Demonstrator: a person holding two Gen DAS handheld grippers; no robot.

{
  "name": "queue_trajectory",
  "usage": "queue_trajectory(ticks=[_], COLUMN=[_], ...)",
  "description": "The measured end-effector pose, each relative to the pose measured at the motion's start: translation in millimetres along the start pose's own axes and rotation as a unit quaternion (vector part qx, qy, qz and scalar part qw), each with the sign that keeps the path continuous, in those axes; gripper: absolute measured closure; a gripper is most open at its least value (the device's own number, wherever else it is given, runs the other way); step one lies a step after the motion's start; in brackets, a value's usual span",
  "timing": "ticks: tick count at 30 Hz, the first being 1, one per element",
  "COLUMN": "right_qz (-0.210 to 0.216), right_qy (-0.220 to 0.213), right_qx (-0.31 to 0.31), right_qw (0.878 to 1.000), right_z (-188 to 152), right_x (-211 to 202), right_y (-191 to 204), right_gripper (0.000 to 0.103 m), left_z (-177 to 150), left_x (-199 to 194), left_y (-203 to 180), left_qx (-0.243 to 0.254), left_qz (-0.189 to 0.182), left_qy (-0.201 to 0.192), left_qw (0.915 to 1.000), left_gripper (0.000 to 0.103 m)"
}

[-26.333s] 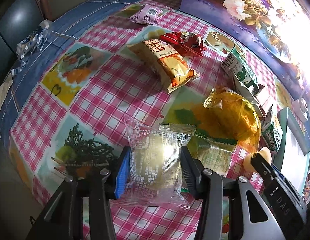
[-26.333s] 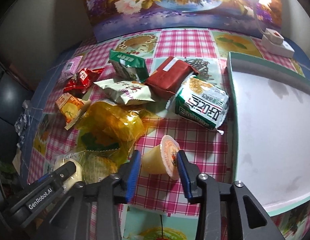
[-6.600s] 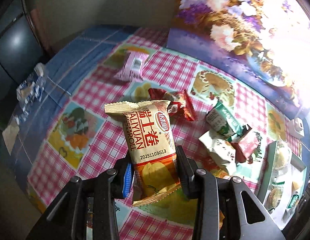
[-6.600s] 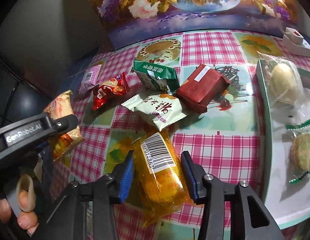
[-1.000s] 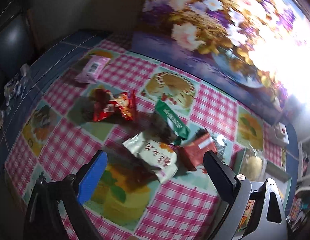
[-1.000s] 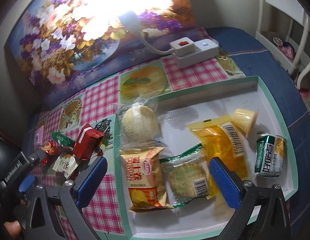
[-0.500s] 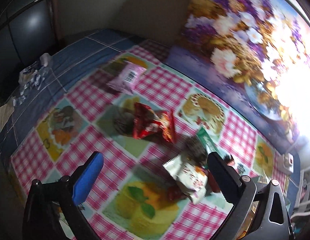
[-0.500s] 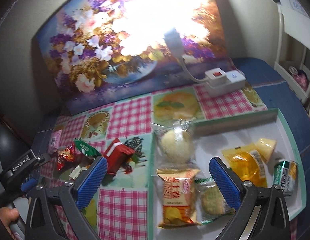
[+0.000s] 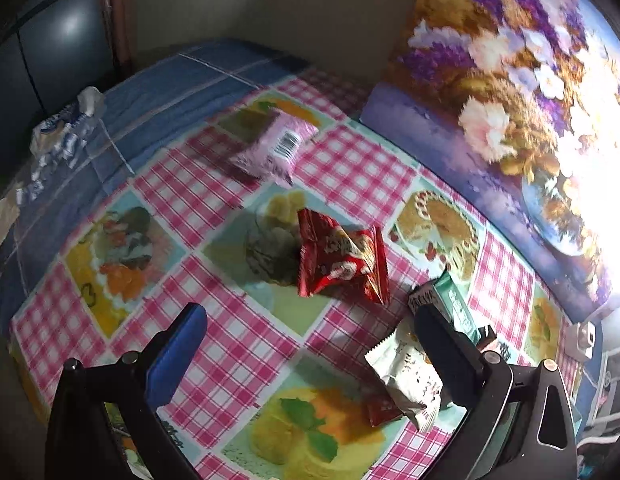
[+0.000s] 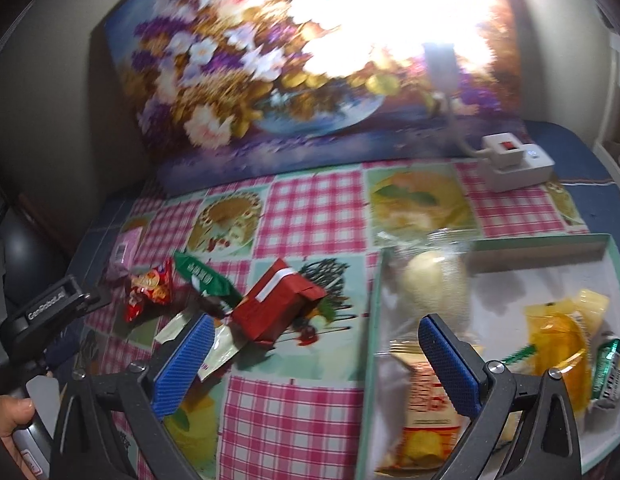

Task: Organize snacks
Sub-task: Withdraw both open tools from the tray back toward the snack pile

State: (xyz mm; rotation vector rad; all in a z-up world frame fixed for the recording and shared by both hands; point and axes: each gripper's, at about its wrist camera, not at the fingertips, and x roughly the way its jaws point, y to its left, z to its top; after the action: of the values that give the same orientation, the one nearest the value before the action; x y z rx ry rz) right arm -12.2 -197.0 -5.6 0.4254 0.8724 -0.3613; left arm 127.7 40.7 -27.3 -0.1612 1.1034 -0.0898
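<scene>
Covering table: checked fruit-print cloth (image 9: 246, 344) | backdrop: flower painting (image 10: 270, 60) | both jaws released, empty

The table carries a tablecloth (image 10: 314, 212) with pink checks and pictures of desserts. On it lie a pink packet (image 9: 272, 148), a red snack bag (image 9: 342, 260), a green packet (image 10: 204, 276), a white packet (image 9: 406, 372) and a dark red box (image 10: 278, 306). A green-rimmed tray (image 10: 538, 242) and a white power strip (image 10: 514, 162) also rest there.
</scene>
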Motion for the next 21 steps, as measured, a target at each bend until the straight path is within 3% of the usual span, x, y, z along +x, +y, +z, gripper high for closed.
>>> queue_trajectory(ticks=[12, 21], right_qz=[-0.006, -0.014], right_qy=[0.050, 0.022], right_qx=[-0.024, 0.021], right_qw=[0.998, 0.999], right_z=[-2.4, 15.0], right_x=[40.4, 35.0], right_y=[14.0, -13.1], right_gripper=[0.000, 0.000], left_z=[-11.2, -21.2], left_x=[32.9, 50.2], left_y=[-24.9, -52.7], left_qx=[0.039, 0.085], left_qz=[-0.030, -0.032], left_qy=[0.057, 0.084], left_qw=[0.9972, 0.9923], left_gripper=[0.000, 0.000])
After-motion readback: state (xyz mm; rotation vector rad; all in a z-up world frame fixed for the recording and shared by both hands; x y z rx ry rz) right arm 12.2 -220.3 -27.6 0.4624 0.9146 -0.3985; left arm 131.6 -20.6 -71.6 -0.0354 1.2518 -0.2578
